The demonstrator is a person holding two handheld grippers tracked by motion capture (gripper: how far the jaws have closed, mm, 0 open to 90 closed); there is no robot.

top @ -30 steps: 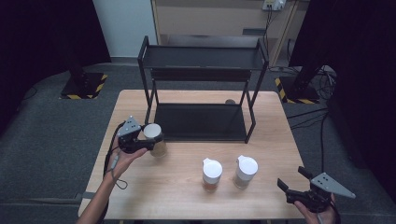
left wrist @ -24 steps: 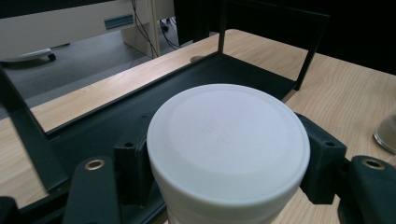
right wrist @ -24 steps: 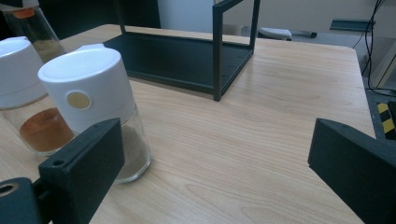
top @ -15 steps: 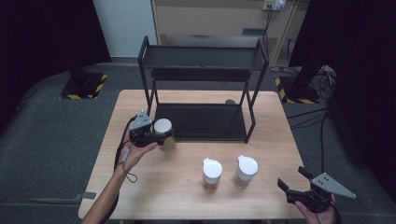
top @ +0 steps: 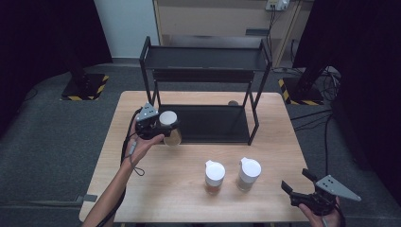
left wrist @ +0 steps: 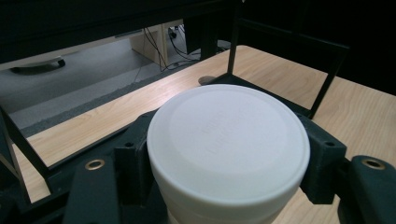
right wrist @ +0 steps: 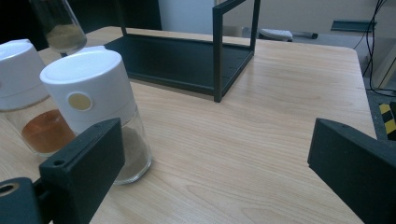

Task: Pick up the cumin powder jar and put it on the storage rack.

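High view: my left tool (top: pixel 163 127) grips a white-lidded jar (top: pixel 168 119) clear of the surface (top: pixel 189 189), just in front of the black rack (top: pixel 208 124). My right tool (top: pixel 302 187) hangs open near two standing jars (top: pixel 214 177).

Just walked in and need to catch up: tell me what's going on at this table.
A person works with a gripper in each hand. The left gripper is clamped on a white-lidded spice jar, held off the table at the front left corner of the black two-tier rack. Two more white-lidded jars stand on the wooden table near the front. The right gripper waits open at the front right corner, holding nothing.
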